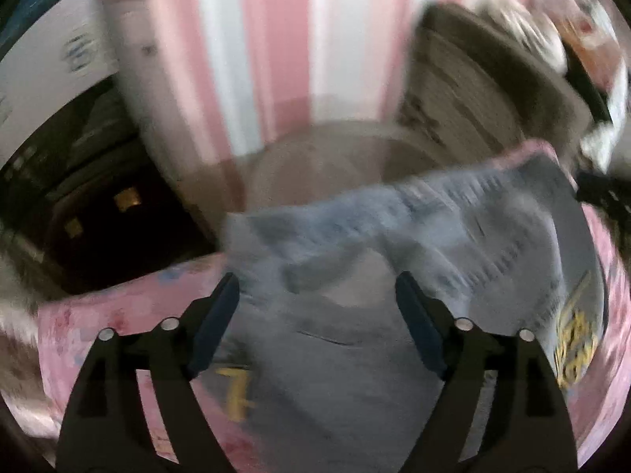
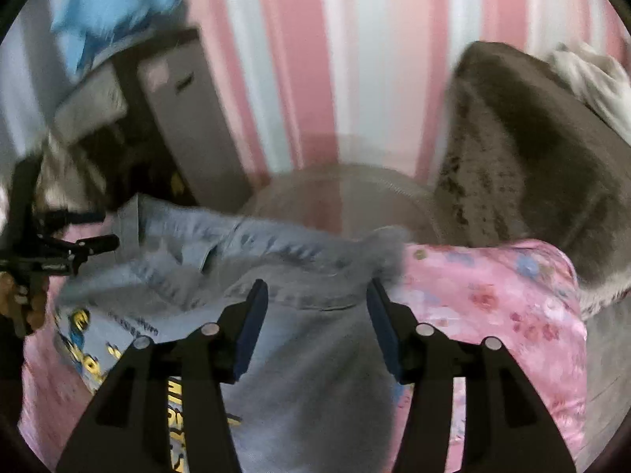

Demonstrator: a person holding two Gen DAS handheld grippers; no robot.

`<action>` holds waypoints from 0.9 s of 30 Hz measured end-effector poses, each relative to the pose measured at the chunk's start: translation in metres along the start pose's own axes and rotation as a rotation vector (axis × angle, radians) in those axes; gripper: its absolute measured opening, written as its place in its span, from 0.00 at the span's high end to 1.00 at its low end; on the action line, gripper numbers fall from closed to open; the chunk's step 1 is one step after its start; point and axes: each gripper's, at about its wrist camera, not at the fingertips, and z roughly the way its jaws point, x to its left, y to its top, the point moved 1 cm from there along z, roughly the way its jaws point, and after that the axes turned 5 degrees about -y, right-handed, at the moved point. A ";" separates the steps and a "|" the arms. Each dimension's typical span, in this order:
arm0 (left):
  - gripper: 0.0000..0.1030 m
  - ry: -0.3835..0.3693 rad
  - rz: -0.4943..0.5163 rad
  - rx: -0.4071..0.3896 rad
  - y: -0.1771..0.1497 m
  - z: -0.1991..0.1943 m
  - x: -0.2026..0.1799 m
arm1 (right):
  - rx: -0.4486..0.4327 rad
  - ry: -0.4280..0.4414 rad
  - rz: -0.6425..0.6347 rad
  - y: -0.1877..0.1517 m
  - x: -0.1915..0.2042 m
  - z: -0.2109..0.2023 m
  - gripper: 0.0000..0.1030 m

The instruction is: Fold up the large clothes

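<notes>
Denim garment lies rumpled on the pink sheet, both tools open, holding nothing.

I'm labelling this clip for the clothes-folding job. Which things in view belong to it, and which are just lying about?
Part of the job:
- grey-blue printed garment, spread on the pink floral cover
- left gripper, open above it
- right gripper, open above it

Lying about:
- blue cloth
- brown cushion
- pale crumpled fabric
- grey cabinet

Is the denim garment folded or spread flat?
Folded, loosely: the denim garment has a layer doubled over itself, rumpled, on the pink floral sheet.
</notes>
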 end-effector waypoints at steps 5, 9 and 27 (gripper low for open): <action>0.66 -0.017 0.120 0.141 -0.016 0.041 -0.034 | 0.132 -0.078 -0.024 -0.011 0.006 0.046 0.68; 0.99 -0.023 0.145 0.133 -0.023 0.046 -0.044 | 0.091 -0.078 -0.010 -0.023 0.007 0.051 1.00; 1.00 0.065 -0.134 -0.076 0.065 0.013 0.021 | -0.126 -0.080 0.141 -0.027 -0.025 -0.014 0.97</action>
